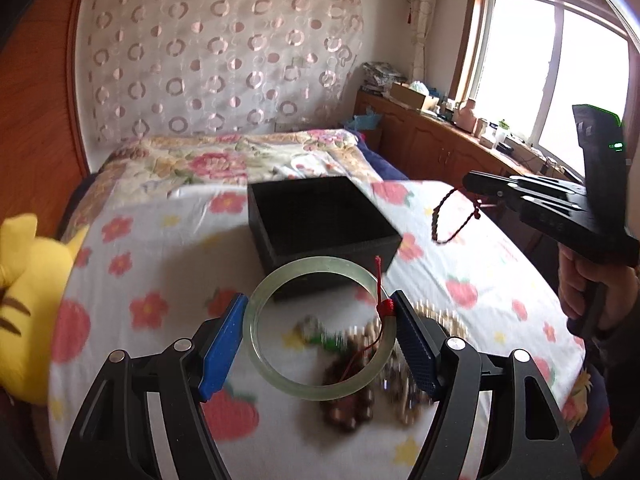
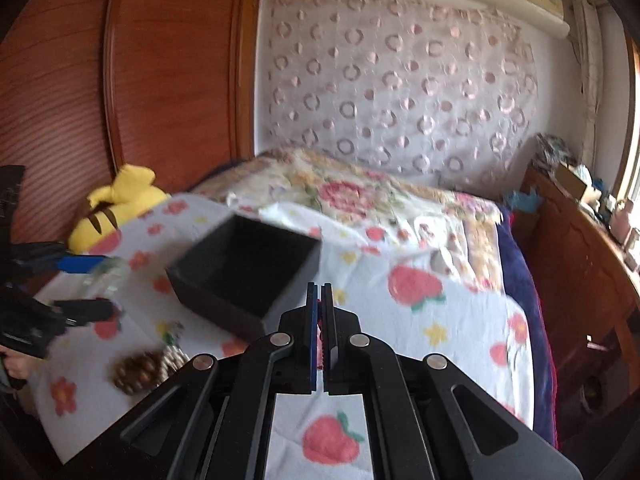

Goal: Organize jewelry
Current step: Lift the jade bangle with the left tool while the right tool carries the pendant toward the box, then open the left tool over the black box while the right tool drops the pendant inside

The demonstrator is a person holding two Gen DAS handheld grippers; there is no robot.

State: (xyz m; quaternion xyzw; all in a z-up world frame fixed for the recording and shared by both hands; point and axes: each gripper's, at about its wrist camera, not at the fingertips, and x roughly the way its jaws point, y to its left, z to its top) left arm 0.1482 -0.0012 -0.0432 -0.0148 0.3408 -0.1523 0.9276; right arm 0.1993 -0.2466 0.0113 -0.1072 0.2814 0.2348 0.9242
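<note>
The left gripper [image 1: 320, 328] is clamped across a pale green bangle [image 1: 320, 328] with a red cord. Under it a blurred heap of beads [image 1: 352, 392] lies on the flowered sheet [image 1: 140, 280]; beyond stands the black box [image 1: 320, 220]. To its right, the right gripper [image 1: 470, 181] pinches a dangling red string bracelet [image 1: 444, 216], jaws together. No writing is legible.

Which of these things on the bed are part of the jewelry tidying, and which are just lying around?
Part of the job:
- jade bangle, clamped in the left tool
- red cord bracelet, pinched by the right tool
- black box
- bead bracelets on the sheet

Just lying about:
- yellow plush toy
- cabinet clutter by the window
</note>
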